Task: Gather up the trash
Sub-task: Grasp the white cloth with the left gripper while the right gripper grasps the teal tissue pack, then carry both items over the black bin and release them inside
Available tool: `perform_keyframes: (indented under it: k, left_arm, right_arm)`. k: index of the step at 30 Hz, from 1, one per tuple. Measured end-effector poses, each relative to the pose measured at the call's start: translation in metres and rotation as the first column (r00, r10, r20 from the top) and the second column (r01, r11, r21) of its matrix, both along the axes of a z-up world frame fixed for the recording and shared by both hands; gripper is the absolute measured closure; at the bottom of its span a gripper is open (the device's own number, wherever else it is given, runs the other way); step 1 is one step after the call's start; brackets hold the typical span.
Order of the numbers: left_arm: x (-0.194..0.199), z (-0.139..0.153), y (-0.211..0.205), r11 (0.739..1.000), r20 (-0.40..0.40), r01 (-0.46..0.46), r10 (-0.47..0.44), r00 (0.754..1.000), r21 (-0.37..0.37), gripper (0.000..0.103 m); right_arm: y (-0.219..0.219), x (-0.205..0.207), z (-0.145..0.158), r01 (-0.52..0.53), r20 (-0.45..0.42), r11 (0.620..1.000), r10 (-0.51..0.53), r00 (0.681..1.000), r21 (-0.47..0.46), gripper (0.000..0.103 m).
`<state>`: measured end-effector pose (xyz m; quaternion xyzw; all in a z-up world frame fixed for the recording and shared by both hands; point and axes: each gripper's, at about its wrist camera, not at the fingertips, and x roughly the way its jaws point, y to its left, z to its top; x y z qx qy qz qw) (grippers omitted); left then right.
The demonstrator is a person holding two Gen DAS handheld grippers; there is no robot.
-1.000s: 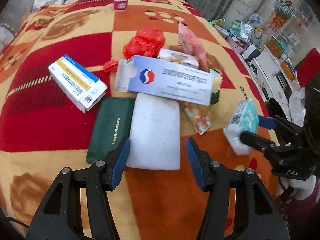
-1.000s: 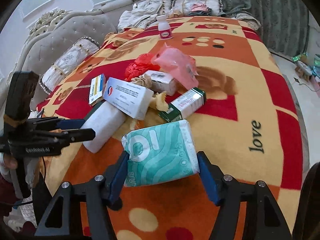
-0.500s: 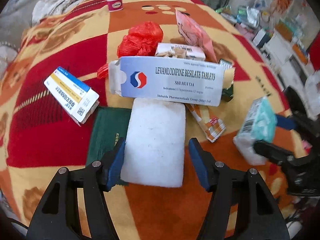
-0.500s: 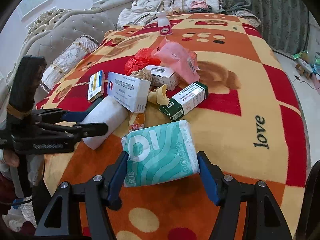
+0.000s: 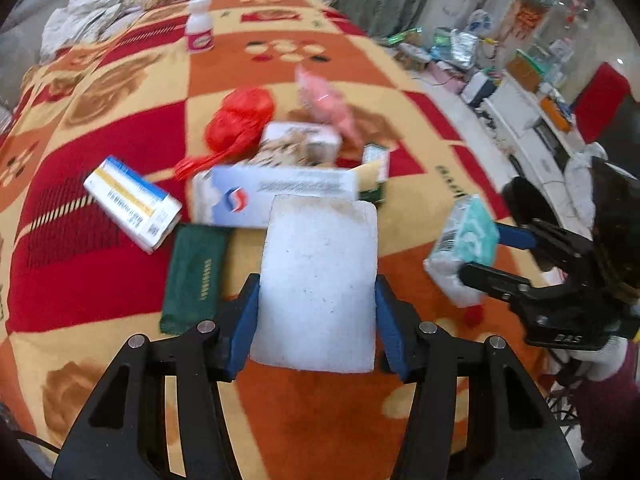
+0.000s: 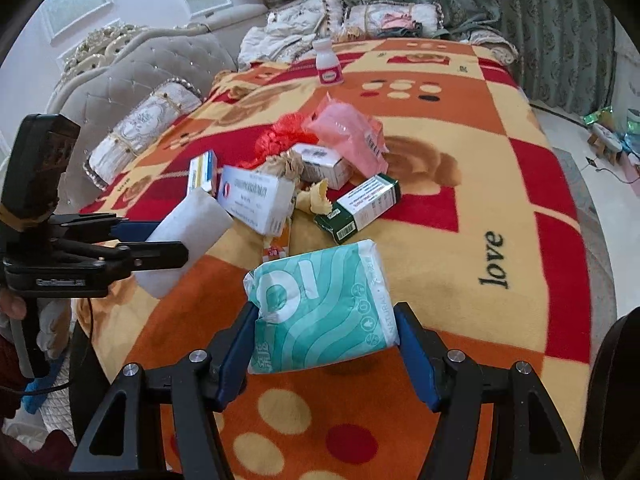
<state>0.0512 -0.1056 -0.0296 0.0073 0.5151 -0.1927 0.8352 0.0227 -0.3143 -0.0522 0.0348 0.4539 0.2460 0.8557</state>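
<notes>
Foam, a white block (image 5: 316,288), sits clamped between the blue pads of the left gripper (image 5: 316,300), its far end raised toward the white pill box (image 5: 276,196) just ahead. To that gripper's right, the right gripper (image 6: 326,336) squeezes a teal tissue pack (image 6: 320,308) at its sides. The remaining trash, a red bag (image 5: 240,116), pink pouch (image 6: 348,140) and green carton (image 6: 360,208), lies ahead of both tools. The soft pack could likely slip or bulge out if the grip eases, and the block's far edge may snag the pill box and scatter the pile. Everything rests on a red, orange and cream blanket (image 6: 500,168) over a bed, with a tufted headboard (image 6: 152,68) left and green curtains (image 6: 520,12) beyond.
</notes>
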Motion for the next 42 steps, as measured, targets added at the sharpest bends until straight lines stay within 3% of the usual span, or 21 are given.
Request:
perform_keyframes:
  k: [10,20,29,36,42]
  left_arm:
    - [0.004,0.008,-0.073,0.993,0.011,0.102,-0.102,0.995,-0.059,0.050]
    - [0.016,0.007,-0.148,0.973,-0.004,0.209,-0.210,0.978,-0.095,0.050]
    - [0.026,0.006,-0.215,0.947,-0.013,0.290,-0.294,0.956,-0.137,0.050]
    - [0.027,0.002,-0.267,0.920,-0.035,0.339,-0.353,0.935,-0.197,0.049]
    - [0.031,-0.004,-0.298,0.905,-0.045,0.354,-0.374,0.926,-0.237,0.049]
  right_arm:
    - [-0.047,-0.018,0.016,0.114,0.033,0.993,-0.113,0.993,-0.029,0.038]
    - [-0.119,-0.033,0.013,0.269,0.027,0.962,-0.268,0.963,-0.055,0.038]
    - [-0.188,-0.043,0.008,0.407,0.023,0.909,-0.407,0.913,-0.086,0.038]
    - [-0.249,-0.050,0.002,0.530,0.017,0.837,-0.533,0.846,-0.138,0.038]
    - [-0.279,-0.053,-0.012,0.579,-0.012,0.799,-0.588,0.809,-0.162,0.038]
